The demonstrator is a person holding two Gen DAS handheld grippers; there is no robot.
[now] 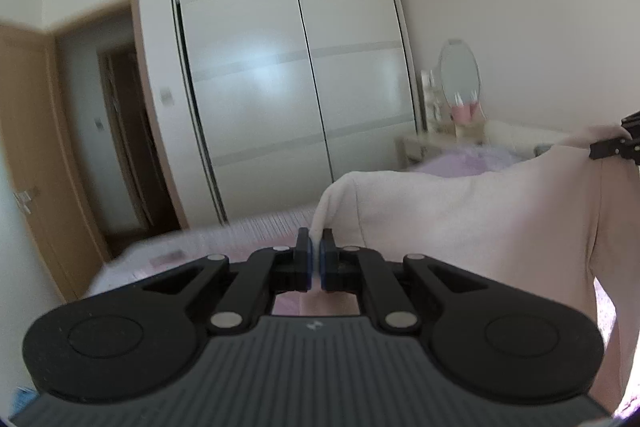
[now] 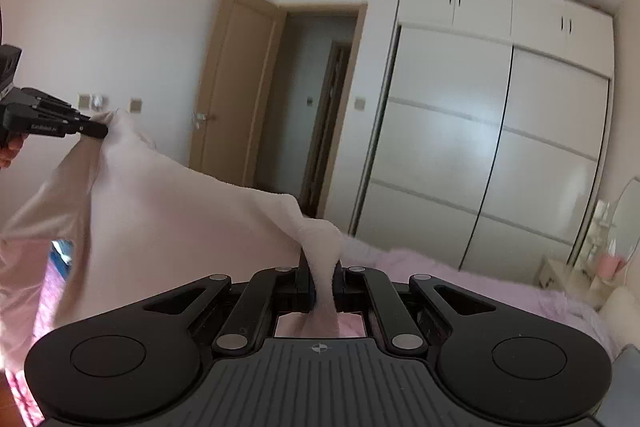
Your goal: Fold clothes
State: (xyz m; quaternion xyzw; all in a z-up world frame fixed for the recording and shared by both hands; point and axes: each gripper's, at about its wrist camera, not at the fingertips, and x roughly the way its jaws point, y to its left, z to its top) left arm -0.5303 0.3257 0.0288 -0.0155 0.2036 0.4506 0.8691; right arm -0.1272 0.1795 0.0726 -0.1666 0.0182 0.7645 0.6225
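The pale pink garment (image 2: 168,211) hangs in the air above the bed (image 2: 460,275), stretched between the two tools. The left gripper (image 1: 315,247) is clamped on an edge low in its frame; the right gripper (image 2: 322,267) pinches a bunched corner at lower centre. It looks light, soft and floppy, best held at corners or seams. Its lower part runs off-frame, and its kind is unclear
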